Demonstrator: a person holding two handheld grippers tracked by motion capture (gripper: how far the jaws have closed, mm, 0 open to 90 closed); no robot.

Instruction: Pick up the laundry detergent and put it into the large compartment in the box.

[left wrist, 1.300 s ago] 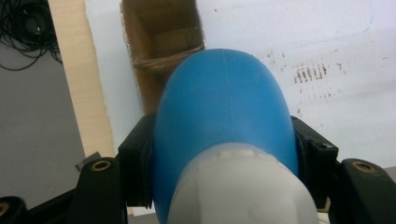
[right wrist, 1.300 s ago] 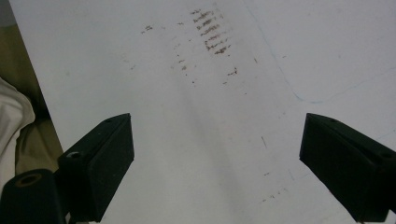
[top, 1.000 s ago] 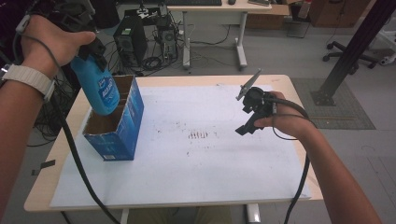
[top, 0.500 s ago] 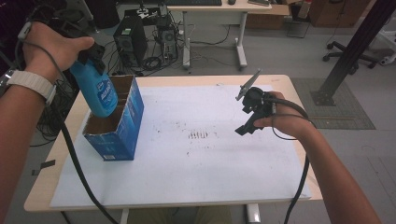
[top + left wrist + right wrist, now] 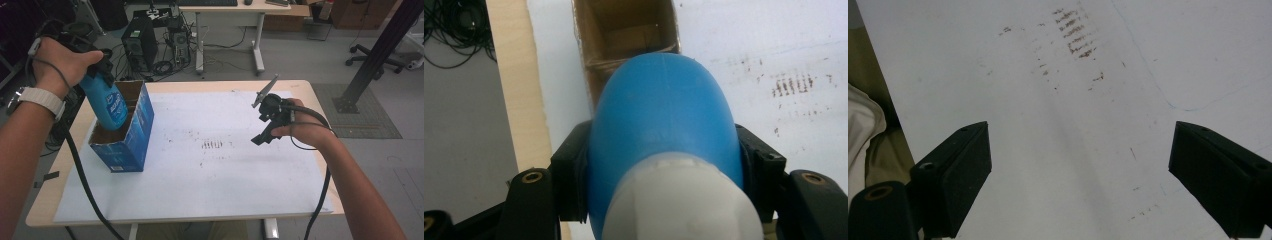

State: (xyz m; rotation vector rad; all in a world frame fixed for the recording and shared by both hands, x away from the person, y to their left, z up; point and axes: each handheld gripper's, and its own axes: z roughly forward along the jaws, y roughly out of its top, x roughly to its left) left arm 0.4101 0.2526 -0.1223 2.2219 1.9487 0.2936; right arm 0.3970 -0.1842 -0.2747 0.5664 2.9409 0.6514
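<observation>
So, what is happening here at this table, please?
A person works at a table covered with white paper, with a pair of tongs in each hand. The left tongs are shut on a blue bottle, and its lower end is just inside the open top of a blue cardboard box that stands at the left of the table. The right tongs are open, hold nothing and hang above the bare paper at the right.

A bright blue bottle (image 5: 109, 106) with a white label and a white cap (image 5: 679, 200) is seen at upper left, above a blue box (image 5: 131, 141) with a brown cardboard inside. The pale wooden table (image 5: 65, 155) is covered by a white sheet (image 5: 215, 185) flecked with brown marks. Both grippers are black.
</observation>
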